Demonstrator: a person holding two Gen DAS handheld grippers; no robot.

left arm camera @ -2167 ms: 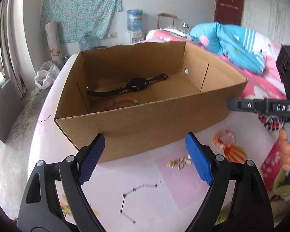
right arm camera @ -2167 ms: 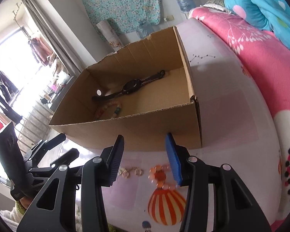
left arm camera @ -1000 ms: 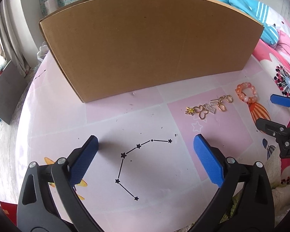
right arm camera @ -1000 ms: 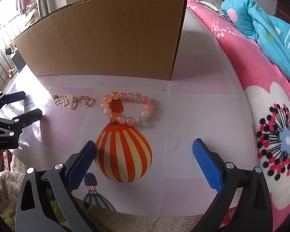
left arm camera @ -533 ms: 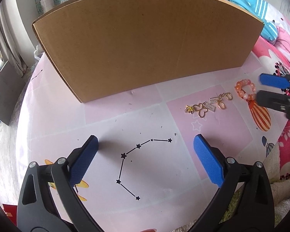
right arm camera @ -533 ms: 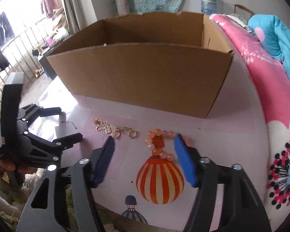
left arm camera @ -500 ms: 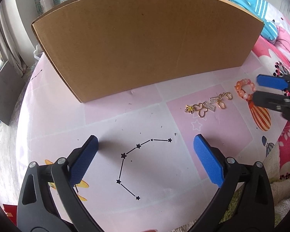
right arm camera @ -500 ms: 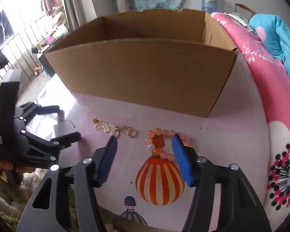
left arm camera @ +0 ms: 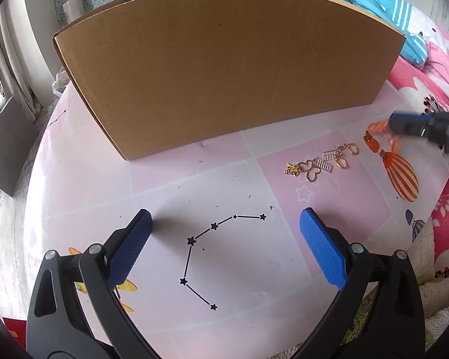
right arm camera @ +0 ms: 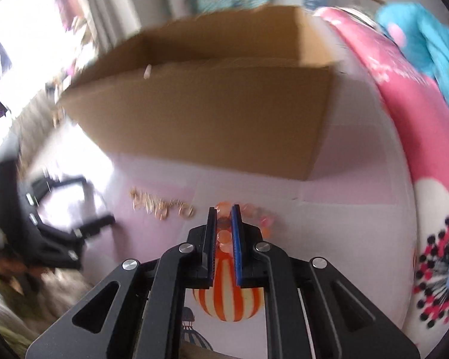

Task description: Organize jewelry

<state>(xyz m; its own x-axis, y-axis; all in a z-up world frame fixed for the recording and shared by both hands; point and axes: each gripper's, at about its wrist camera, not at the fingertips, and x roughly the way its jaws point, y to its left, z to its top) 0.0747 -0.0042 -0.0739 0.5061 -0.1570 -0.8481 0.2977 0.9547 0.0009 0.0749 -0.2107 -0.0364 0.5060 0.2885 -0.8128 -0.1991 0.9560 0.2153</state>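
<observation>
An orange and pink bead bracelet (right arm camera: 263,217) lies on the pink table before the cardboard box (right arm camera: 212,113). My right gripper (right arm camera: 224,209) has its jaws closing, and the blue pads press several of its beads between them. In the left wrist view the same gripper (left arm camera: 393,122) sits blurred over the bracelet (left arm camera: 393,145) at the right edge. A gold charm chain (left arm camera: 320,164) lies on the cloth left of the bracelet. My left gripper (left arm camera: 224,215) hovers open over the star pattern with nothing between its fingers. The box's near wall (left arm camera: 224,68) hides its inside.
The round table (left arm camera: 83,185) wears a pink patterned cloth with a striped balloon print (left arm camera: 402,179). A bed with pink bedding (right arm camera: 404,95) and a blue blanket (left arm camera: 374,0) lies to the right. The table's edge drops off on the left.
The right gripper's jaws went from wide open to nearly together around the bead bracelet, and it lifted a little. The left gripper stayed put and open.
</observation>
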